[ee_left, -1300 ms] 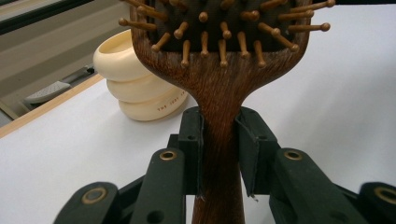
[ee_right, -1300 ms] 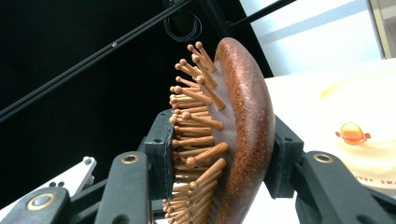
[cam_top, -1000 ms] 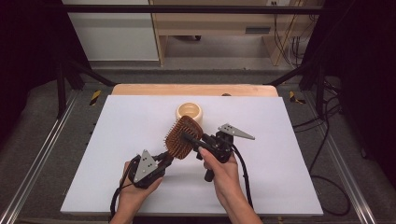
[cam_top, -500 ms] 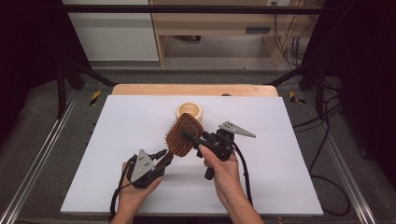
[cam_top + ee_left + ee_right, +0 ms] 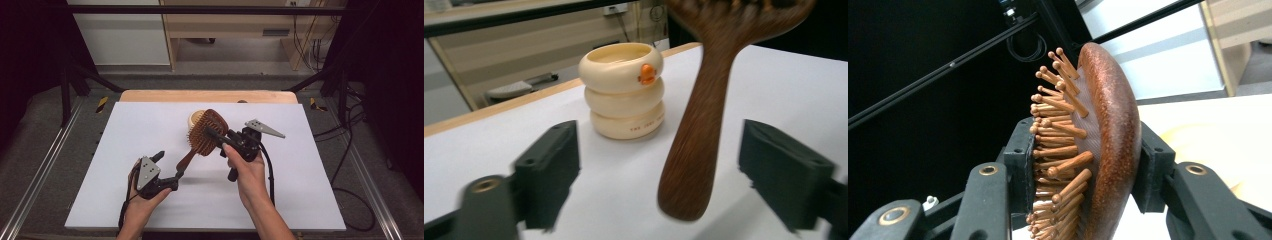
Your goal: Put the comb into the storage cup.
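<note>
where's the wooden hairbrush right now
In the high view the wooden hairbrush is at mid-table, its head clamped in the right gripper just in front of the cream ringed cup. Its handle slopes down between the open jaws of the left gripper.

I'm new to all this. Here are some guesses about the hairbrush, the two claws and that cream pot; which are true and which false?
1. The right claw is clamped on the head of the wooden hairbrush. True.
2. The left claw grips the brush handle tightly. False: its jaws have just been opening and stand apart on either side of the handle, not pressing it.
3. The cream pot has an orange mark on its side. True.
4. The brush lies flat on the white table. False: it is held up off the surface.
5. The pot looks like three stacked rings. True.
6. The pot lies tipped over. False: it stands upright.
</note>
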`<act>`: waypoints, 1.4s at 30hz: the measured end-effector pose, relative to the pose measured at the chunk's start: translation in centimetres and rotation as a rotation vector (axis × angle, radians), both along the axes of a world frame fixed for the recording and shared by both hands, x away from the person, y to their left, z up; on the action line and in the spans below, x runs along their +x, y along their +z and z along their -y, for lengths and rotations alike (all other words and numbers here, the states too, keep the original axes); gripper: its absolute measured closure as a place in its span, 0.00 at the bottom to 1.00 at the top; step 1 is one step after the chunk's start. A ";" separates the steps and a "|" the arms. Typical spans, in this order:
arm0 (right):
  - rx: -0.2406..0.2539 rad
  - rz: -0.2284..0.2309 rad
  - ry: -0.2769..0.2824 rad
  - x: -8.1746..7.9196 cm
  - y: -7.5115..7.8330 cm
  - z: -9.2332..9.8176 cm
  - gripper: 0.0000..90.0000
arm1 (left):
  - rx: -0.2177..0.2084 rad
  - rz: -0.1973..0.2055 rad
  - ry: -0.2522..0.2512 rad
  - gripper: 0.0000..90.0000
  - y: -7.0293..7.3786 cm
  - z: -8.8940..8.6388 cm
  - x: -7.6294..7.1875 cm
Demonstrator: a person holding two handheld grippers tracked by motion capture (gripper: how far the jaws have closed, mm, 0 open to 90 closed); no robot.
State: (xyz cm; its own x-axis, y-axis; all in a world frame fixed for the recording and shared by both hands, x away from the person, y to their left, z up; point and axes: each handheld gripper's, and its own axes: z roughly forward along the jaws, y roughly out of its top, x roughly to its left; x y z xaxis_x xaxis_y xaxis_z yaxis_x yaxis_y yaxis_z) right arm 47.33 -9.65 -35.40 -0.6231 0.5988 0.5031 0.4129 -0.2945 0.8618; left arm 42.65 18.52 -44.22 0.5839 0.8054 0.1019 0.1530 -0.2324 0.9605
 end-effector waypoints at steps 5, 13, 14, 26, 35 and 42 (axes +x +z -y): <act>-0.006 0.004 -0.026 0.5 0.8 1.0 0.59 | -0.018 -0.027 0.004 0.08 -0.3 -0.2 0.4; -0.014 0.021 -0.073 1.4 2.7 2.7 0.59 | -0.037 -0.047 0.016 0.07 -0.7 -0.6 0.7; -0.016 0.021 -0.077 1.6 3.0 2.9 0.59 | -0.043 -0.051 0.020 0.07 -0.7 -0.6 0.7; -0.020 0.039 -0.107 3.2 5.5 3.3 0.59 | -0.042 -0.058 0.027 0.07 -0.9 -0.8 0.9; -0.009 0.056 -0.123 4.5 7.5 2.9 0.59 | -0.047 -0.057 0.023 0.06 -1.0 -1.1 1.0; -0.002 0.069 -0.146 6.2 8.9 2.3 0.59 | -0.053 -0.059 0.025 0.05 -1.1 -1.4 1.2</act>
